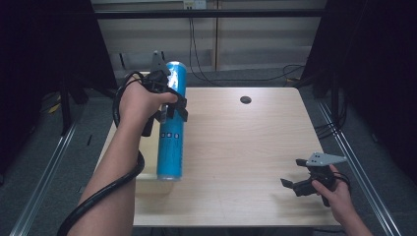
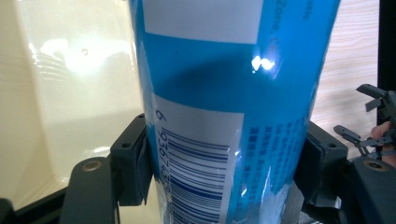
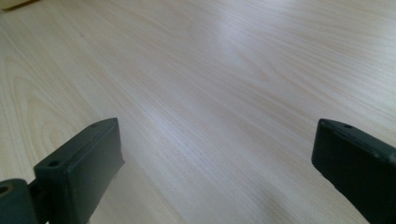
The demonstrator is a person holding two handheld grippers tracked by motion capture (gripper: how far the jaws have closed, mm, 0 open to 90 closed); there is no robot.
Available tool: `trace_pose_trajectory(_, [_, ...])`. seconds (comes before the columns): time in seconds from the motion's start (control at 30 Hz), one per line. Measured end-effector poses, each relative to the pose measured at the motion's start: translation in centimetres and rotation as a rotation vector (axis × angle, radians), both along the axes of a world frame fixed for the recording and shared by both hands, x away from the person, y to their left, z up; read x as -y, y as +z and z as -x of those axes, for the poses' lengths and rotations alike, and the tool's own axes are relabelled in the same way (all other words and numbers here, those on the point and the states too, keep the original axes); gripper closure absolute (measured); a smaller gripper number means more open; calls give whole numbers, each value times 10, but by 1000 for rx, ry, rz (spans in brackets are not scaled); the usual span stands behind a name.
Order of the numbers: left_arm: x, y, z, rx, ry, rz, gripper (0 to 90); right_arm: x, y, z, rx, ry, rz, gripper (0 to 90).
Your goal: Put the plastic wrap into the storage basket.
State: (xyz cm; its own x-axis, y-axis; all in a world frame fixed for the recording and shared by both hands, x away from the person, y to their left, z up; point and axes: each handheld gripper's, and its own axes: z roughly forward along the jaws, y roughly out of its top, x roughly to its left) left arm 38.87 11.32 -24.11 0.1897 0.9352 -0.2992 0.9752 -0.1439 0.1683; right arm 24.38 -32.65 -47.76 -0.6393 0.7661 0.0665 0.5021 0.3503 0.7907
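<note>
A tall blue tube (image 1: 171,123) with a white label and barcode stands upright near the table's left edge. My left gripper (image 1: 173,105) is shut on its upper half, jaws clamped on either side. In the left gripper view the tube (image 2: 233,107) runs between the two black pads (image 2: 135,163), which press on its wrapped surface. My right gripper (image 1: 294,174) rests low over the table's front right corner, jaws wide apart with nothing between them. In the right gripper view its jaws (image 3: 219,168) frame bare wood.
The light wooden table (image 1: 236,147) has a round cable hole (image 1: 245,100) at the back. A pale glossy sheet or box (image 2: 70,93) lies behind the tube at the table's left. Cables trail on the floor beyond the far edge.
</note>
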Motion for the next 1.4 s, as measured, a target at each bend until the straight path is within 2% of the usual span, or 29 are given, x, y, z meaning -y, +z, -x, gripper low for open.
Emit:
trace_pose_trajectory(0.37, [-14, -9, 1, -16, 30, -8, 323, 0, 0, 0, 5, 0, -11, 17])
trace_pose_trajectory(0.63, [-28, -29, -1, -48, 75, -11, 323, 0, 1, 0, 7, -2, -11, 17])
trace_pose_trajectory(0.73, [-30, -33, -1, -55, 75, -22, 323, 0, 1, 0, 4, -2, -12, 17])
trace_pose_trajectory(1.17, [-39, -38, 0, -71, 120, -11, 323, 0, 1, 0, 1, -1, -13, 17])
trace_pose_trajectory(1.27, [-40, -40, 0, -78, 111, -23, 323, 0, 1, 0, 5, 0, -14, 17])
trace_pose_trajectory(1.3, [-40, -41, 0, -83, 115, -16, 323, 0, 1, 0, 0, 1, -14, 17])
trace_pose_trajectory(1.4, [-41, -44, 1, -73, 138, -14, 322, -1, 0, 0, 2, -1, -8, 17])
